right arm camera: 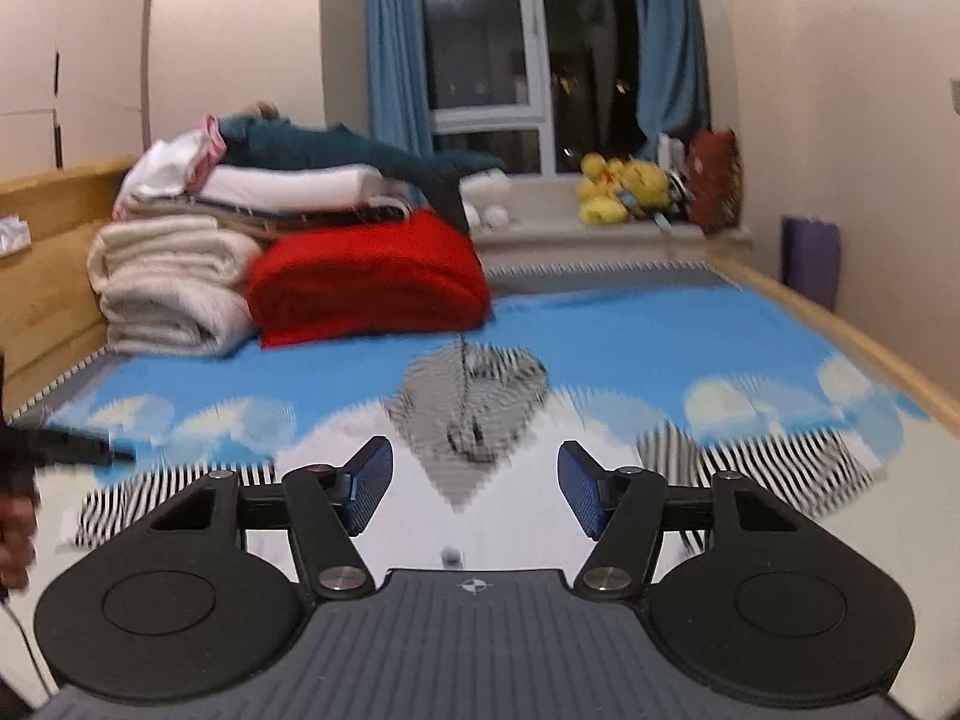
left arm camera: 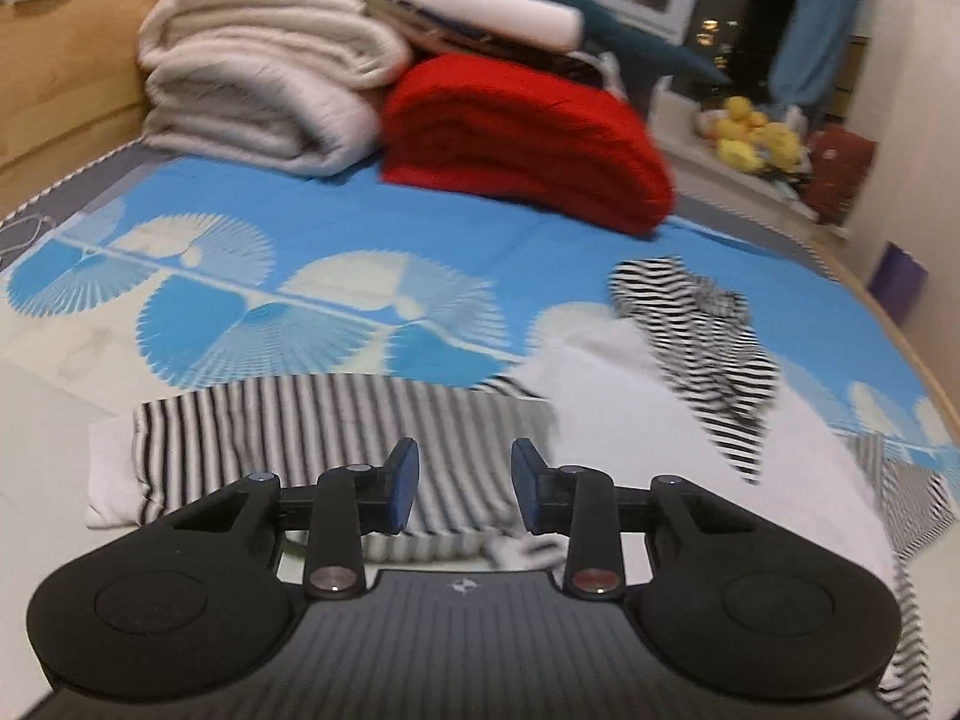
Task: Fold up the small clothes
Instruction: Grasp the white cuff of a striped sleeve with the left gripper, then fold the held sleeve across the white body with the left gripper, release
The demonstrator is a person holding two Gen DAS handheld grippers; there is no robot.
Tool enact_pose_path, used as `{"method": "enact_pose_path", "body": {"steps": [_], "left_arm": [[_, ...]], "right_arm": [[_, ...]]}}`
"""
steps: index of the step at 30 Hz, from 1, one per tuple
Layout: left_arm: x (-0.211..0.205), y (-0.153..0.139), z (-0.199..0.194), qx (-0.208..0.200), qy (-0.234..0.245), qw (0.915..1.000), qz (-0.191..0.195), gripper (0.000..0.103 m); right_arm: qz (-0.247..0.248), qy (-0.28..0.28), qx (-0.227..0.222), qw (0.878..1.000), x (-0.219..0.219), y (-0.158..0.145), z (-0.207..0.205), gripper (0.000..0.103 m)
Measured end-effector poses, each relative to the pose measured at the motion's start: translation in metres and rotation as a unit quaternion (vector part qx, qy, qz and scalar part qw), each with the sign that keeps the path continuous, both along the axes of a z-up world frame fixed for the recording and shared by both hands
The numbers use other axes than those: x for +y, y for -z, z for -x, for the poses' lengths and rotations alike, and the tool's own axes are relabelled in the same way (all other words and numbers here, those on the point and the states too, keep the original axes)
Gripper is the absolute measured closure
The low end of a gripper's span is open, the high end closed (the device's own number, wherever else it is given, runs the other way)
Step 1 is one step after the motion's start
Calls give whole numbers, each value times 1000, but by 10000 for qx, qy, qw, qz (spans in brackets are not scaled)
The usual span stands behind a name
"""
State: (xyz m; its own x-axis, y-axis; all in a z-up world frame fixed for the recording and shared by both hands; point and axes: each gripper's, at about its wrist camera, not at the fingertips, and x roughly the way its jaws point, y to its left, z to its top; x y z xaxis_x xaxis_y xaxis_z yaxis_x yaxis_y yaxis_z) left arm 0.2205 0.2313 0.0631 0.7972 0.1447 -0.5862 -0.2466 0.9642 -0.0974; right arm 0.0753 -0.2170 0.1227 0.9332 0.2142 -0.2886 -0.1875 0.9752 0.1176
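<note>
A small white garment with black-and-white striped sleeves and hood (left arm camera: pixel 630 384) lies spread on the blue patterned bedsheet (left arm camera: pixel 336 228). In the left wrist view a striped sleeve (left arm camera: pixel 300 426) lies straight under my left gripper (left arm camera: pixel 463 480), which is open and empty just above it. The striped hood (left arm camera: pixel 696 324) lies to the right. In the right wrist view the garment (right arm camera: pixel 480 480) lies flat with the hood (right arm camera: pixel 474 402) ahead and sleeves out to both sides. My right gripper (right arm camera: pixel 475 486) is open and empty above the white body. The left gripper's tip (right arm camera: pixel 78 450) shows at the left edge.
At the head of the bed stand a folded red blanket (right arm camera: pixel 366 276), cream blankets (right arm camera: pixel 168 288) and a pile of linen with a teal plush (right arm camera: pixel 360 150). A wooden headboard (right arm camera: pixel 42 252) is at left. Yellow plush toys (right arm camera: pixel 624 186) sit on the windowsill. The wooden bed edge (right arm camera: pixel 840 330) runs at right.
</note>
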Motion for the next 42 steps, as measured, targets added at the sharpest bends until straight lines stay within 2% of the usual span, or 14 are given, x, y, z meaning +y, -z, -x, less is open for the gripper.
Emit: {"method": "enact_pose_path", "body": {"steps": [4, 8, 12, 15, 23, 26, 27, 28, 29, 31, 35, 39, 40, 42], "left_arm": [[55, 31, -13, 384, -500, 9976, 296, 65], [119, 59, -11, 887, -1244, 9849, 814, 58], [171, 91, 3, 1305, -1961, 9589, 1584, 57], [191, 112, 3, 1455, -2311, 9375, 2156, 57], [216, 138, 9, 1689, -3257, 8905, 2690, 57], [220, 144, 8, 1639, -3362, 8823, 2858, 60], [221, 144, 7, 1577, -3359, 8841, 2839, 65], [221, 142, 6, 1512, -3351, 8869, 2795, 82], [221, 139, 5, 1457, -3368, 8902, 2700, 90], [220, 130, 4, 1250, -3503, 8979, 2354, 92], [195, 83, -5, 538, -3418, 9269, 1452, 93], [115, 28, -25, -364, -2466, 9672, 482, 94], [89, 19, -31, -578, -2128, 9747, 365, 94], [29, 4, -40, -927, -1264, 9868, 408, 95]], "right_arm": [[232, -110, -204, 9995, 22, -22, -57, 32], [495, -277, -207, 9982, 50, -24, -121, 27], [465, -392, 156, 9980, 62, 8, -155, 27], [418, -548, 829, 9942, 68, 33, -171, 28], [415, -666, 792, 9938, 79, 37, -191, 36], [337, -563, 996, 9929, 73, 46, -200, 38], [275, -543, 1041, 9927, 72, 48, -202, 38], [229, -526, 1064, 9927, 71, 50, -202, 38], [207, -500, 1068, 9928, 70, 50, -203, 38], [220, -442, 1051, 9932, 69, 51, -204, 38], [149, -315, 1108, 9932, 63, 54, -208, 44], [-74, -146, 1216, 9924, 51, 59, -214, 65], [-135, -85, 1256, 9920, 47, 61, -216, 73], [-355, 84, 1398, 9895, 36, 65, -219, 75]]}}
